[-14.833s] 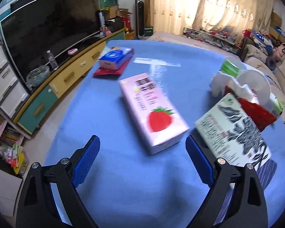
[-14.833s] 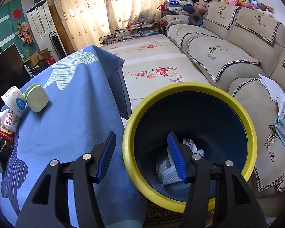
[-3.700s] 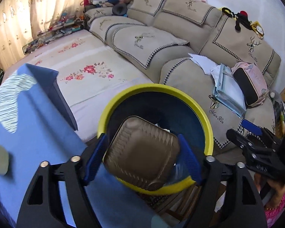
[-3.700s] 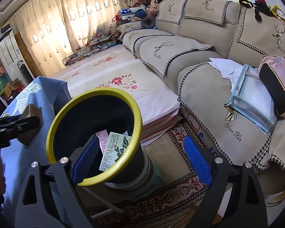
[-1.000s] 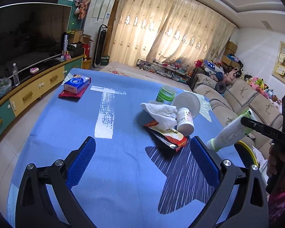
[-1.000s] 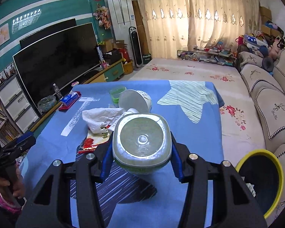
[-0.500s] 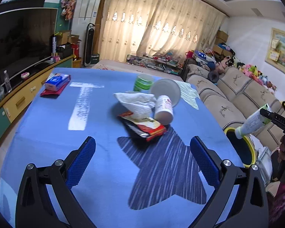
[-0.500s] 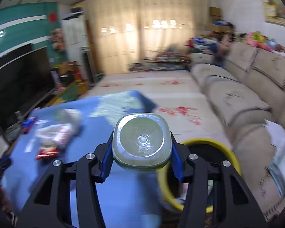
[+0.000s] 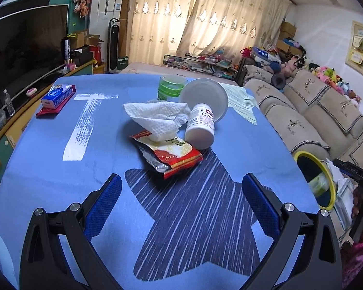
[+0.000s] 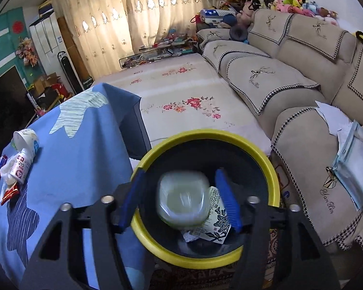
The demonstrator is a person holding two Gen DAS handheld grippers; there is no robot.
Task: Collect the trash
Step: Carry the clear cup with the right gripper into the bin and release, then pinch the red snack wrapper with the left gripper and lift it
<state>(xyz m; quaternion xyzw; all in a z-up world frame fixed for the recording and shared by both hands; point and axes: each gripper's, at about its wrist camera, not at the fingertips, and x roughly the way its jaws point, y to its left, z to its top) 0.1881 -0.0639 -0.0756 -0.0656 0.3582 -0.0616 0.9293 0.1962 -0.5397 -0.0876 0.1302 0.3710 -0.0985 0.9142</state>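
My right gripper point(image 10: 184, 201) hangs over the yellow-rimmed bin point(image 10: 266, 166), jaws spread, the green bottle point(image 10: 182, 199) blurred between them, apparently dropping. I keep them centred until it lands. My left gripper point(image 9: 181, 203), jaws spread and empty, faces the wrapper point(image 9: 171, 152) at 12 o'clock on the counter point(image 9: 48, 169).

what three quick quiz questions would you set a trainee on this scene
1. True or false: the left gripper holds the snack wrapper.
2. The right gripper is above: A) the sofa B) the yellow-rimmed bin C) the table
3. Fill in: the supplement bottle lies on its ___.

Key: 1 false, since it is open and empty; 2 B; 3 side.
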